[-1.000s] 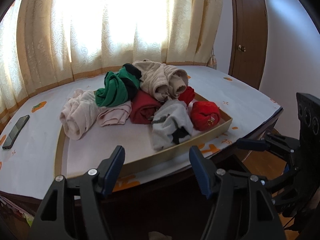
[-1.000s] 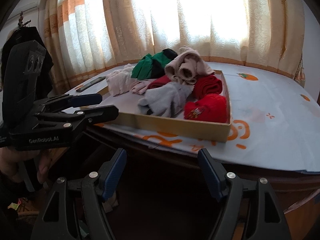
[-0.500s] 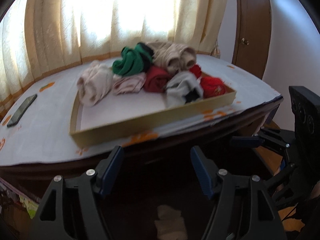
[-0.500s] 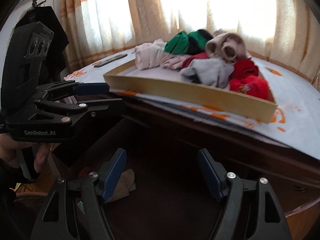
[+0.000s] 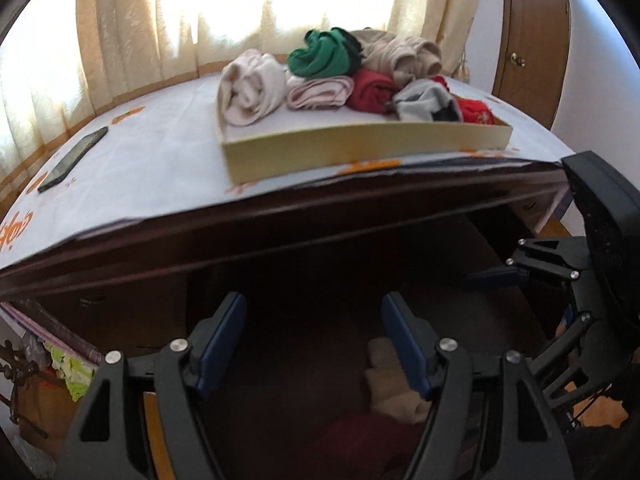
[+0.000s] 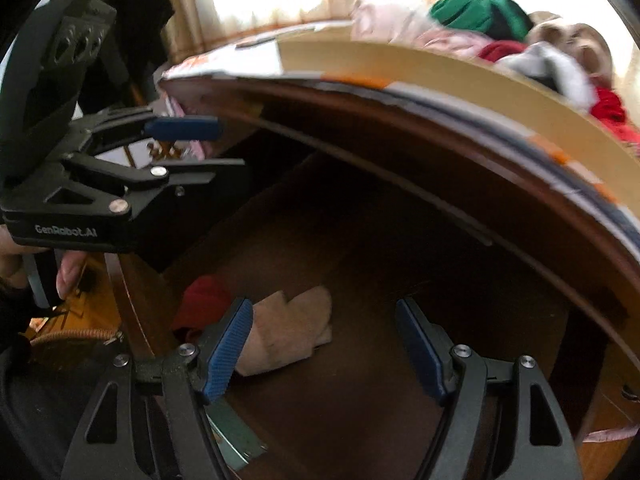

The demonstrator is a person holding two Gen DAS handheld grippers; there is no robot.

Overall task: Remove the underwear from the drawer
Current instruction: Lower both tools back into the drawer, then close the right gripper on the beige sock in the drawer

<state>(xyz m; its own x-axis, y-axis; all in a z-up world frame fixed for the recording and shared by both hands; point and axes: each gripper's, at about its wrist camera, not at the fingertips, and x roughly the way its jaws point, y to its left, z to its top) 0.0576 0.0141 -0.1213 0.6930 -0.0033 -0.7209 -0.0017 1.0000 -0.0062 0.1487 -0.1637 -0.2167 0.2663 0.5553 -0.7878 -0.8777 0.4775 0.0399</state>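
An open dark wooden drawer (image 6: 360, 264) sits under the table top. In it lie a beige folded underwear (image 6: 288, 328) and a red one (image 6: 202, 300); they also show in the left wrist view, beige (image 5: 390, 380) and red (image 5: 368, 436). My right gripper (image 6: 324, 344) is open just above the beige piece, holding nothing. My left gripper (image 5: 314, 340) is open and empty over the drawer, left of the beige piece. Each gripper shows in the other's view, the left (image 6: 188, 148) and the right (image 5: 496, 280).
A shallow cardboard tray (image 5: 360, 146) on the table holds several rolled garments, green (image 5: 324, 54), red, grey, pink and beige. A phone (image 5: 74, 158) lies on the tablecloth at left. The table edge (image 6: 440, 160) overhangs the drawer. A door (image 5: 528, 32) stands at right.
Both grippers have dropped from table height to below the table edge, into the open drawer. The underwear in the drawer has come into view. Both stay open.
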